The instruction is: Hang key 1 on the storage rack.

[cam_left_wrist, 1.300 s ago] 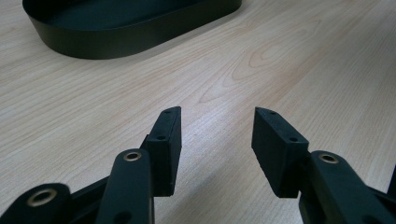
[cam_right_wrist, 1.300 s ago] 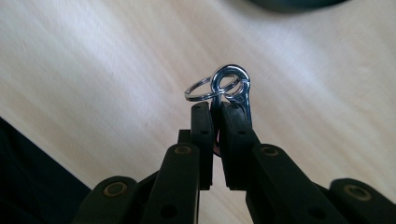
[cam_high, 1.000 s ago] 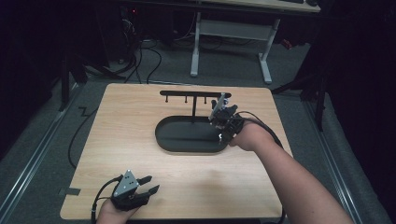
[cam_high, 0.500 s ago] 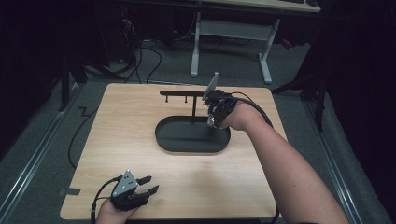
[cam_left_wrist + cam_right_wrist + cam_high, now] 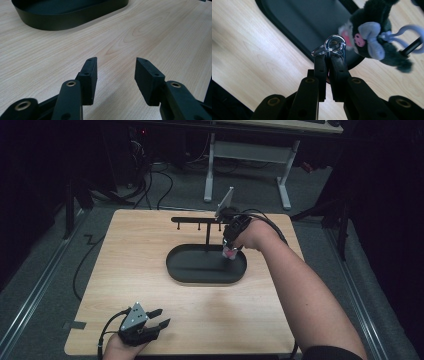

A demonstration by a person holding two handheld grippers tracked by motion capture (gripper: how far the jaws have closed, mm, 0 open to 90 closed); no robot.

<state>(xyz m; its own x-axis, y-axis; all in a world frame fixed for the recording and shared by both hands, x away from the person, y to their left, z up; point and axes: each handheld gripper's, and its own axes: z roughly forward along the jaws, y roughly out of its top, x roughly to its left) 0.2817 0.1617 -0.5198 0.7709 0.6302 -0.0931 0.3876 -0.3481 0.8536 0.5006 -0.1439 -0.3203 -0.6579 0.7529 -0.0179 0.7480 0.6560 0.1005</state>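
At the lower left of the high view, the left claw (image 5: 159, 318) rests on the wooden worktop (image 5: 130, 265) with its jaws standing apart and nothing between them. Farther up, right of centre, the right claw (image 5: 329, 51) is pinched tight on a silver key ring (image 5: 331, 46) above the black oval tray (image 5: 200, 270). In the right gripper view's upper right, a dark plush mouse keychain (image 5: 372, 30) hangs just beyond the ring.

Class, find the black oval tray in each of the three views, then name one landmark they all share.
High view: the tray lies at the middle of the table.
Left gripper view: the tray fills the top left, beyond the jaws.
Right gripper view: the tray crosses the top, behind the jaws.
Shared landmark: the light wooden table.
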